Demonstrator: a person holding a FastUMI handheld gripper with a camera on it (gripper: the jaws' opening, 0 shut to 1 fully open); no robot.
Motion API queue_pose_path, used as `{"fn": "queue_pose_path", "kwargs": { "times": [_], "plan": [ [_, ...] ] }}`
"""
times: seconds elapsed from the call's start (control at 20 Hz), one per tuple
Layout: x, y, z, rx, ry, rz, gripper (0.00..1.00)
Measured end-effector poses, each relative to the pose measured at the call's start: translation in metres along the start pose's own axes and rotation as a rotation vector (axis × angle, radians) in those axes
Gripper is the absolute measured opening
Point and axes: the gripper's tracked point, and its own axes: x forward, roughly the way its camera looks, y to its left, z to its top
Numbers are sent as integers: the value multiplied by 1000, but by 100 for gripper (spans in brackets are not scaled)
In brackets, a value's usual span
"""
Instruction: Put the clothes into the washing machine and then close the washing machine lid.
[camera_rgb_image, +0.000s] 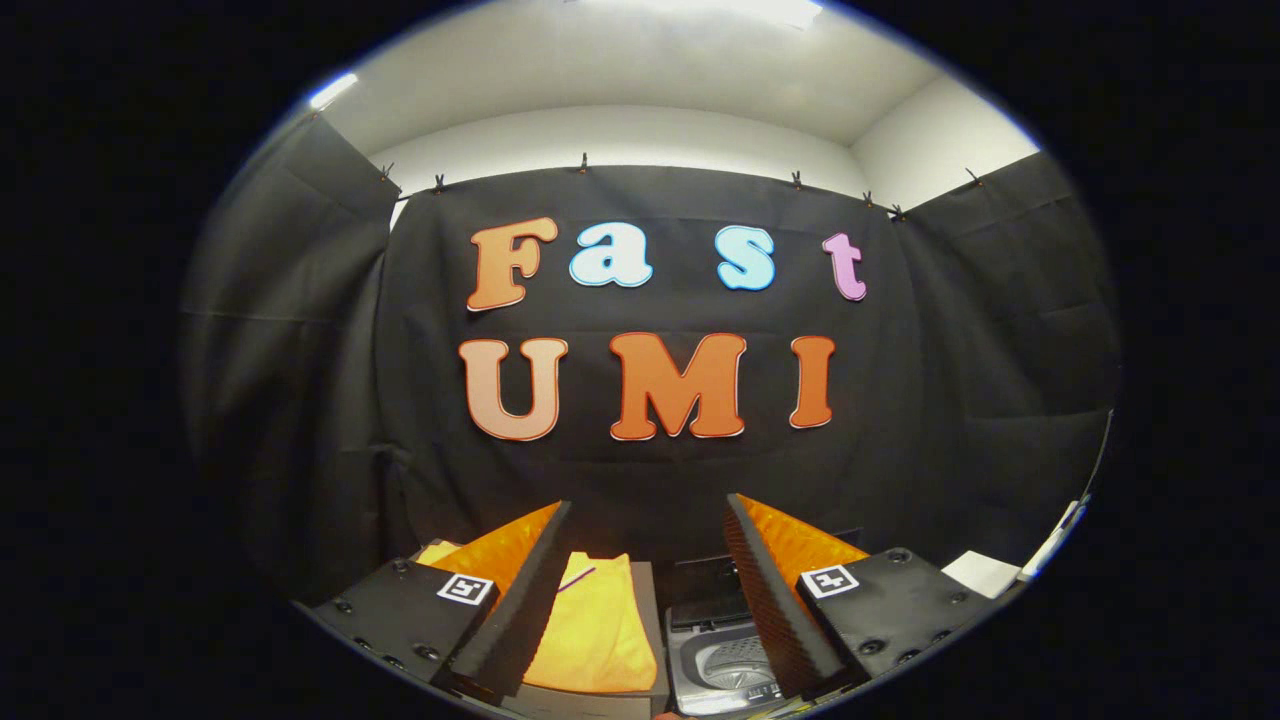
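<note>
Yellow-orange cloth, looks like thin folded fabric, lies flat on a grey surface below and between the fingers, closer to the left finger, partly hidden by it. A thin dark line crosses its top edge, maybe a strap or stitch, can't tell. Gripper fingers spread wide apart, holding nothing, raised above the cloth and not touching it. Washing machine just beside the cloth, under the inner edge of the right finger; lid looks open, ribbed drum visible inside. White item beyond the right finger, unclear what.

Handling judgement: cloth likely light, soft, limp, will sag and drape once lifted, not fragile, low slip on the pads. Best hold probably a pinch on a bunched fold near the middle or the edge nearest the machine, so less fabric trails. Flat layers may need a downward press to gather.
</note>
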Motion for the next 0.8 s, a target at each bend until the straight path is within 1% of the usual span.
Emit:
{"fn": "queue_pose_path", "kwargs": {
  "times": [0.15, 0.3, 0.6, 0.8],
  "plan": [
    [25, 34, -5, -9, 13, 38, 96],
    [49, 70, -22, 2, 41, 74, 96],
    [98, 125, -82, 16, 162, 101, 96],
    [123, 146, -124, 8, 255, 96, 96]
  ]
}}
